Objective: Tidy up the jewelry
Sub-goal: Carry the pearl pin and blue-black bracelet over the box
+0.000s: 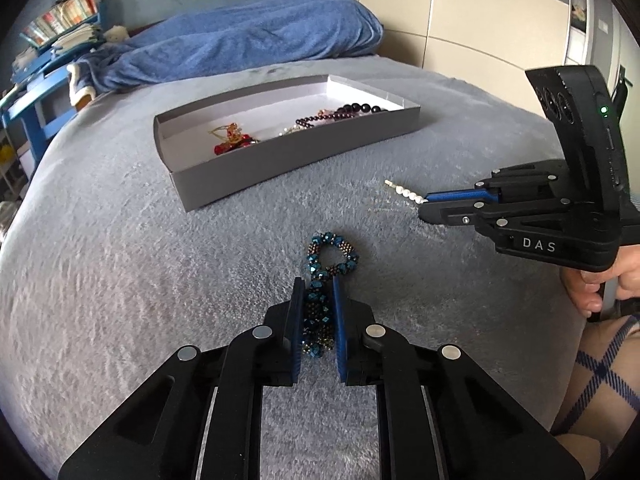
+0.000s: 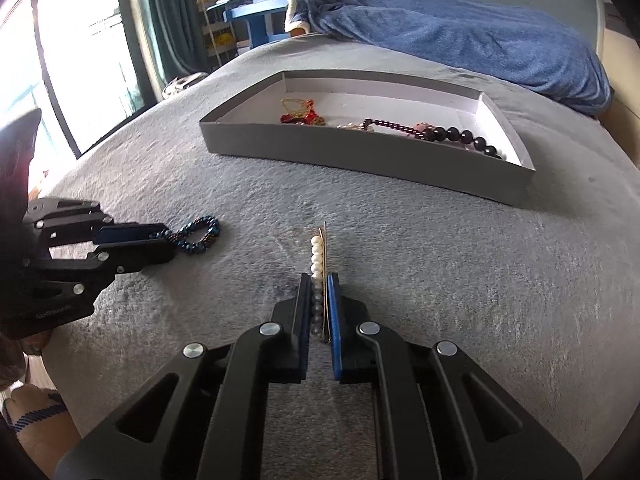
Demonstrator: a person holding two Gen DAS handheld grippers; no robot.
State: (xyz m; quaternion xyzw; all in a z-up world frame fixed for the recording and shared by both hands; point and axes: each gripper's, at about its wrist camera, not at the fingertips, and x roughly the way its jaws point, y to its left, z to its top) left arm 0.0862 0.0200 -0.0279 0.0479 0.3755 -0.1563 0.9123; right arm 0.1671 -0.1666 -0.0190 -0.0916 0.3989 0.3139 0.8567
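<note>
I am holding two pieces at once over the grey bedspread (image 1: 120, 280). My left gripper (image 1: 316, 286) is clamped on the blue beaded bracelet (image 1: 326, 276), whose free loop is sticking out past the fingertips and lying on the fabric. My right gripper (image 2: 319, 280) is closed on the pearl hair pin (image 2: 318, 264), its long axis running straight ahead along the fingers, with the far half of the pearl row protruding beyond them.

The grey box (image 1: 256, 168) is lying on the far side of both grippers, its long side roughly across my line of travel. From the left gripper it is sitting ahead and slightly to the left; from the right gripper it is ahead and somewhat to the right. I judge the coming move to be a forward carry over the near wall, and neither gripper looks clearly closer.

The right wrist view is showing the box floor better: the red and gold ornament (image 2: 298, 114) at the left and the dark bead strand (image 2: 448, 134) at the right, with bare floor behind them. The left wrist view is showing my right gripper from the side, which its own camera cannot.
</note>
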